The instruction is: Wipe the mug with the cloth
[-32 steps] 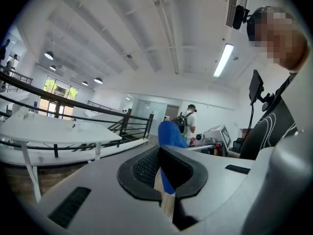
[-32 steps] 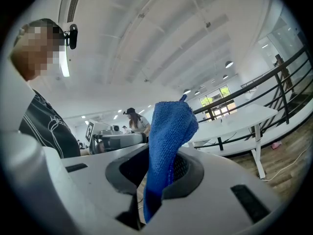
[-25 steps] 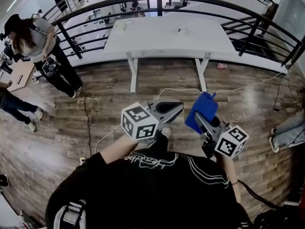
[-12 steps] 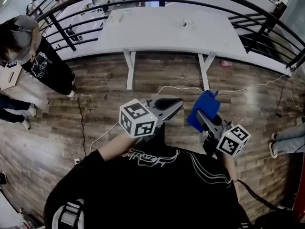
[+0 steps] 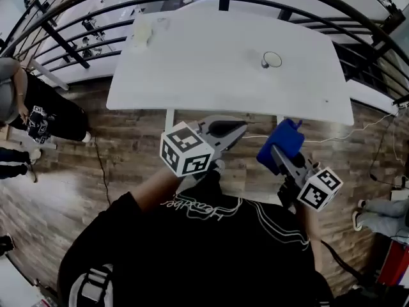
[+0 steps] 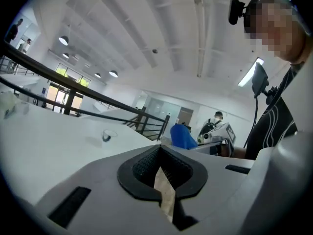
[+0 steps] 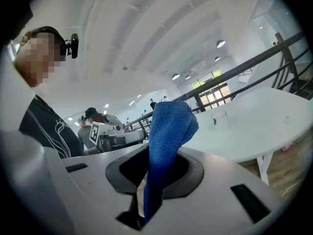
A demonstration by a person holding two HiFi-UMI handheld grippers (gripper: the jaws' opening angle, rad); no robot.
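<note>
A clear glass mug (image 5: 271, 60) stands on the white table (image 5: 192, 69), right of its middle. Both grippers hang over the wood floor just short of the table's near edge. My left gripper (image 5: 240, 128) is shut with nothing between its jaws; in its own view the jaws (image 6: 160, 168) meet, and the mug (image 6: 108, 135) shows small beyond them. My right gripper (image 5: 276, 151) is shut on a blue cloth (image 5: 284, 139), which bunches up out of the jaws (image 7: 168, 131). The mug (image 7: 220, 117) lies far ahead on the table (image 7: 264, 126).
A black railing (image 5: 77, 8) curves behind the table. A pale object (image 5: 142, 31) rests at the table's far left. A person (image 5: 32, 107) stands on the floor to the left. A white cable (image 5: 358, 130) runs across the floor on the right.
The table has come much nearer in the head view and now fills the upper middle. Both grippers keep their pose, the right one still holding the cloth.
</note>
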